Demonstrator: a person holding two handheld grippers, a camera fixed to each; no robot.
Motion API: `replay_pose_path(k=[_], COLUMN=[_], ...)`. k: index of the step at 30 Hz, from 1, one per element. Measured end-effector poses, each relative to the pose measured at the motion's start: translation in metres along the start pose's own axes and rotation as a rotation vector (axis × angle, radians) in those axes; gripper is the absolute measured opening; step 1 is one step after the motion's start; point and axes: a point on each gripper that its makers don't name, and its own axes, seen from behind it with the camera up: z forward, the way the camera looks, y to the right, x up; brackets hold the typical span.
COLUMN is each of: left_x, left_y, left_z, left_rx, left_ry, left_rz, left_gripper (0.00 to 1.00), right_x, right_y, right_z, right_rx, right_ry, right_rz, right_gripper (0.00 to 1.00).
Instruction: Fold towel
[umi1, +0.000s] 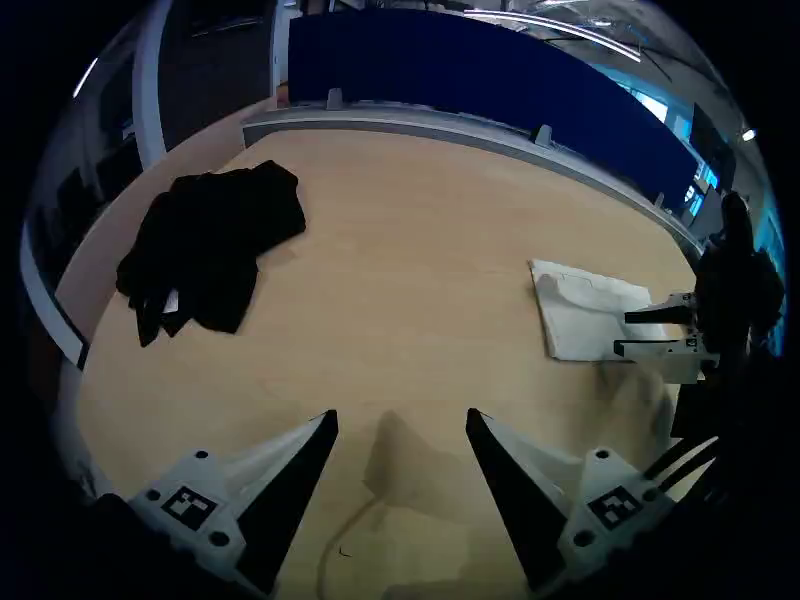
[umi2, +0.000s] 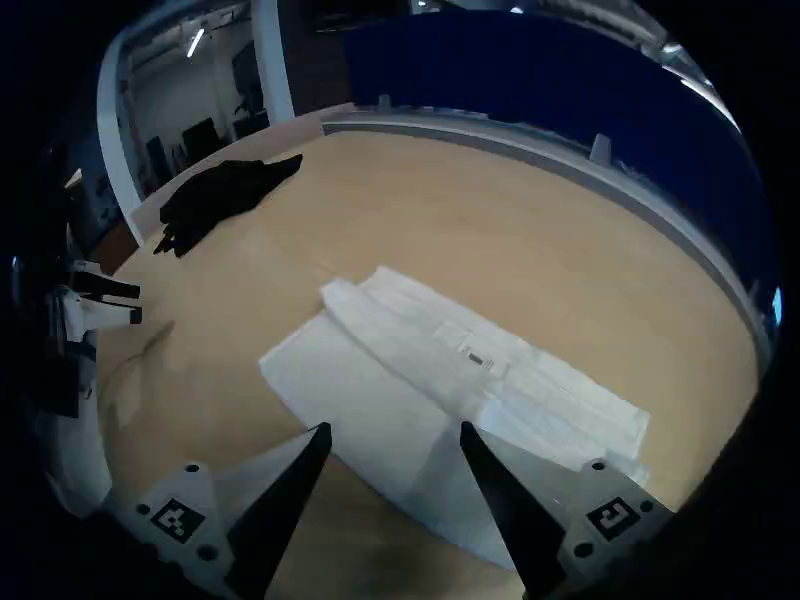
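Note:
A white towel (umi2: 450, 385) lies flat on the wooden table, partly folded, with a thicker folded band running along its far side and a small label on it. In the right gripper view my right gripper (umi2: 392, 435) stands open just over the towel's near edge, nothing between its fingers. In the left gripper view the same towel (umi1: 585, 310) lies at the right, with the right gripper (umi1: 625, 333) at its near corner. My left gripper (umi1: 400, 425) is open above bare tabletop, well away from the towel. It appears far left in the right gripper view as the left gripper (umi2: 135, 303).
A black garment (umi1: 210, 245) lies crumpled at the table's far left, also the black garment (umi2: 220, 195). A blue partition (umi1: 480, 70) on a grey rail bounds the table's far edge. A thin cable (umi1: 345, 530) lies on the wood by my left gripper.

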Motion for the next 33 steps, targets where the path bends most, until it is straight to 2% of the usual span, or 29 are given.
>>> replay_pose_path(k=[8, 23, 33], left_x=[-0.001, 0.001, 0.0], left_y=[0.0, -0.002, -0.001], left_z=[0.002, 0.004, 0.006], left_rx=[-0.002, -0.002, -0.005], left_ry=[-0.002, -0.007, -0.01], left_rz=[-0.003, -0.007, -0.013], left_gripper=[0.95, 0.95, 0.95], right_x=[0.002, 0.035, 0.041], right_y=[0.006, 0.031, 0.033], right_z=[0.006, 0.011, 0.01], right_rx=[-0.008, -0.043, -0.046], right_ry=[-0.005, 0.026, 0.034], right_rz=[-0.002, -0.02, -0.03], right_gripper=[1.0, 1.0, 1.0])
